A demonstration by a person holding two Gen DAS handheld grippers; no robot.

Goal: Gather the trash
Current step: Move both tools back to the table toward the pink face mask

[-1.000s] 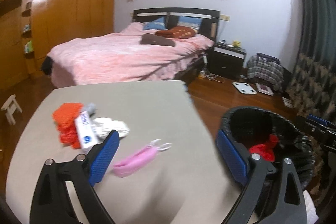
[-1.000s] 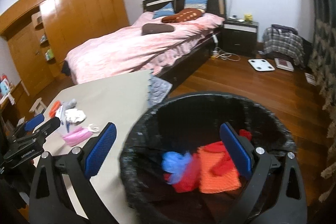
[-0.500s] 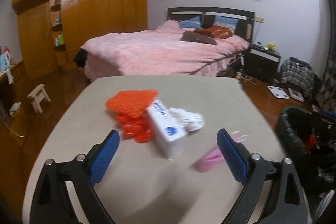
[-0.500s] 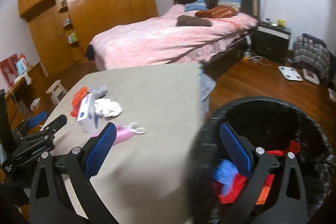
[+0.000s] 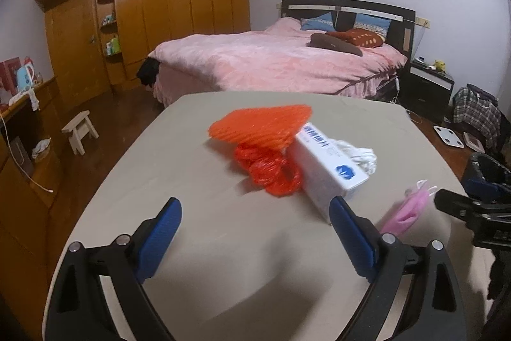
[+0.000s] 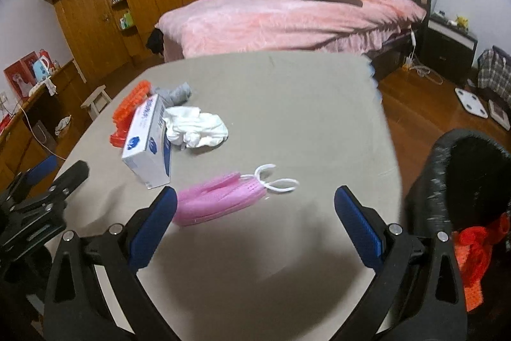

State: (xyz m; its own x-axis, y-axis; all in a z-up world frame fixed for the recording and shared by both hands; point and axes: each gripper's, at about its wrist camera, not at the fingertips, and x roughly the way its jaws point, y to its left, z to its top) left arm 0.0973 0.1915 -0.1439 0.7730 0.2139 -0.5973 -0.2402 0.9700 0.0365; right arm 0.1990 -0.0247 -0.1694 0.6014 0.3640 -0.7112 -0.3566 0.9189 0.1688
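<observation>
Both tongs are spread wide with nothing in them, hanging over the tabletop (image 6: 287,104). The left tongs (image 5: 255,232) face the box (image 5: 329,171), the landmark here. Orange netting (image 5: 260,125) leans on the box's far-left side, white rag (image 6: 194,125) just right of it, pink mask (image 6: 220,202) nearer, in front of the right tongs (image 6: 255,213). The bin (image 6: 447,181) sits well right of the box, off the tabletop edge.

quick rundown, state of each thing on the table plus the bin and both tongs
left tongs: open, empty
right tongs: open, empty
pink mask: lying flat on table
white box: closed, on its side
white cloth: crumpled
orange net: heaped against box
bin: open, red trash inside
</observation>
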